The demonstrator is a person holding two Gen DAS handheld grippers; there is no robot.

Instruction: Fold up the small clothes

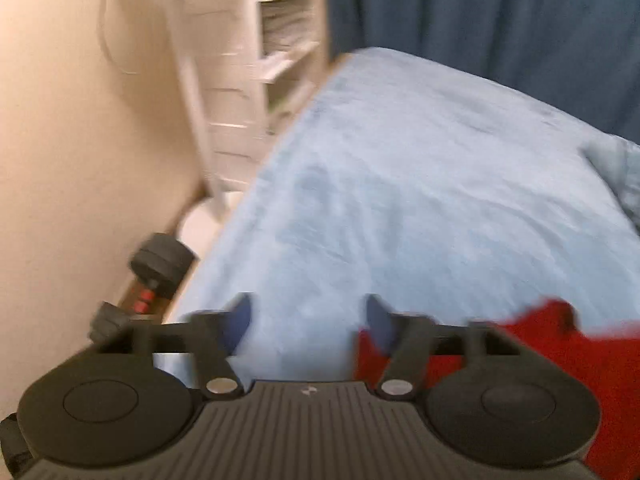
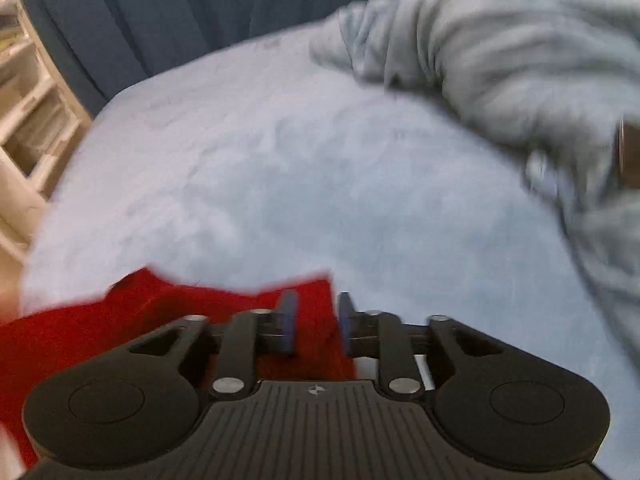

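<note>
A small red garment [image 1: 552, 356] lies on the light blue bed cover [image 1: 420, 184], at the lower right of the left wrist view. My left gripper [image 1: 308, 324] is open and empty, its right finger at the garment's left edge. In the right wrist view the red garment [image 2: 168, 312] lies at the lower left. My right gripper [image 2: 314, 322] is partly open, its jaws either side of the garment's right edge, not closed on it. Both views are blurred by motion.
A bunched grey-blue blanket [image 2: 500, 60] lies at the bed's far right. A dumbbell [image 1: 148, 280] sits on the floor by the beige wall, left of the bed. A white shelf unit [image 1: 256, 64] and dark blue curtains [image 1: 480, 12] stand beyond the bed.
</note>
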